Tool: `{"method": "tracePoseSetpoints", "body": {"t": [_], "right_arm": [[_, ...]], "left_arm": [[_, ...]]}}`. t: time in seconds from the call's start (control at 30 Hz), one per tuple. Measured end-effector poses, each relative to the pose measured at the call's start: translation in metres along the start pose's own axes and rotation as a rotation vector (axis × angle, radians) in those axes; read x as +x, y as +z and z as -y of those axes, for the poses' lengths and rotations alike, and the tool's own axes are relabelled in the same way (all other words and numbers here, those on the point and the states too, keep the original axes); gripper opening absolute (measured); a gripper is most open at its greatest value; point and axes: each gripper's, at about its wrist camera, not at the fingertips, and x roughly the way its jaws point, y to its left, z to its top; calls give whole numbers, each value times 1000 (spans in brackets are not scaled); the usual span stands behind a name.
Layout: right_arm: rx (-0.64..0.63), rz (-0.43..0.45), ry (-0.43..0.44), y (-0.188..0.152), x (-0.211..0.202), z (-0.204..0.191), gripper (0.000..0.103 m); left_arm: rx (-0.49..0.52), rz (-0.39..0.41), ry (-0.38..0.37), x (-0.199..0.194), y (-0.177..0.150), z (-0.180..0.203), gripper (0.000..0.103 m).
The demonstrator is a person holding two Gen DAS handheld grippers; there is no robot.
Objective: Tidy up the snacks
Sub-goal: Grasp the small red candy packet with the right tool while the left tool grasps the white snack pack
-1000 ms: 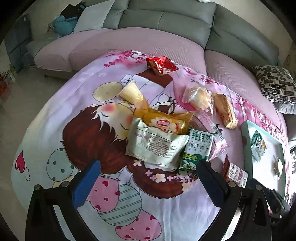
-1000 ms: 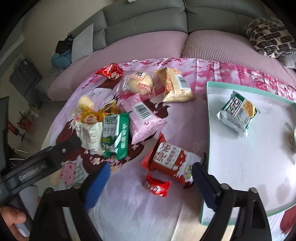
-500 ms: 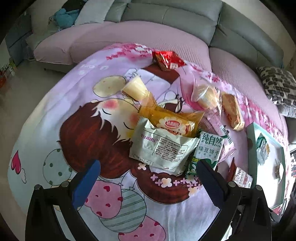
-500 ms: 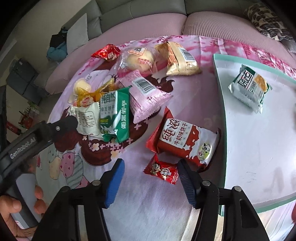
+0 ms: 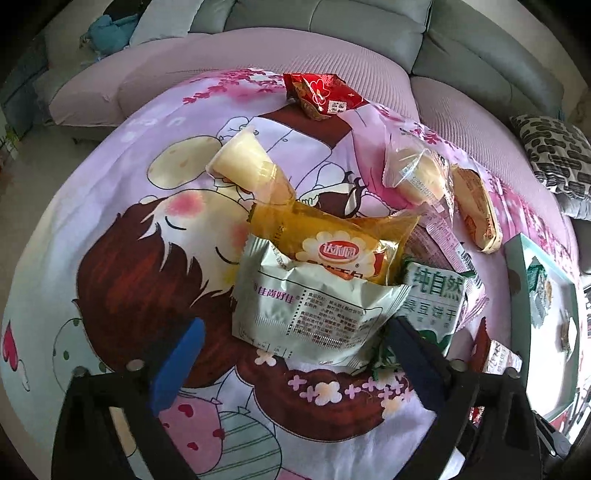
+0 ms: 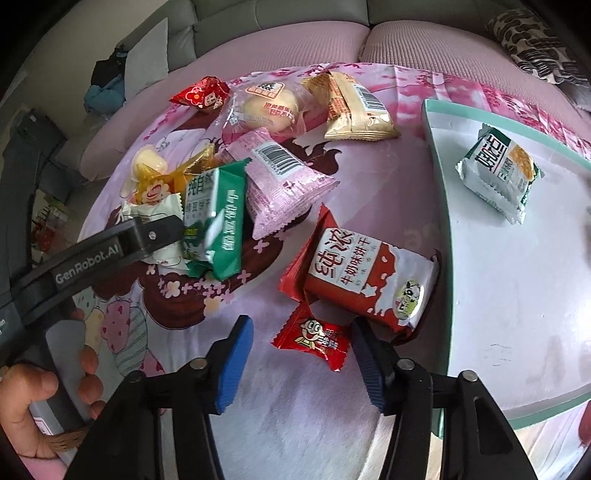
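Snack packets lie on a cartoon-print cloth. My left gripper (image 5: 291, 354) is open, its fingers straddling the near edge of a pale green packet (image 5: 314, 310), which overlaps a yellow packet (image 5: 332, 247) and a green biscuit packet (image 5: 436, 299). My right gripper (image 6: 301, 363) is open around a small red candy packet (image 6: 314, 339), just in front of a red-and-white biscuit packet (image 6: 365, 273). The left gripper (image 6: 110, 247) also shows in the right wrist view, beside the green biscuit packet (image 6: 218, 225).
A white tray with a teal rim (image 6: 498, 295) stands on the right and holds a green-and-white packet (image 6: 498, 173). Further back lie a pink packet (image 6: 280, 184), a bun packet (image 6: 266, 107), a tan packet (image 6: 351, 107) and a red packet (image 6: 201, 94). A sofa (image 5: 332, 22) curves behind.
My left gripper moved forward to the pale green packet. My right gripper moved down toward the small red candy and narrowed its jaws around it.
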Motion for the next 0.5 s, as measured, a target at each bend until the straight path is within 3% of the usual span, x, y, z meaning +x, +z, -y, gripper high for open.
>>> {"method": "tracePoseSetpoints", "body": {"t": [0.03, 0.23, 0.5], "right_arm": [[2, 1, -4, 0, 1, 0, 51], [22, 9, -3, 1, -2, 7, 38], [38, 20, 32, 1, -9, 10, 34]], "left_arm": [[-3, -6, -6, 2, 0, -1, 83], [28, -22, 2, 5, 0, 5, 73], [8, -25, -18, 2, -3, -2, 60]]}}
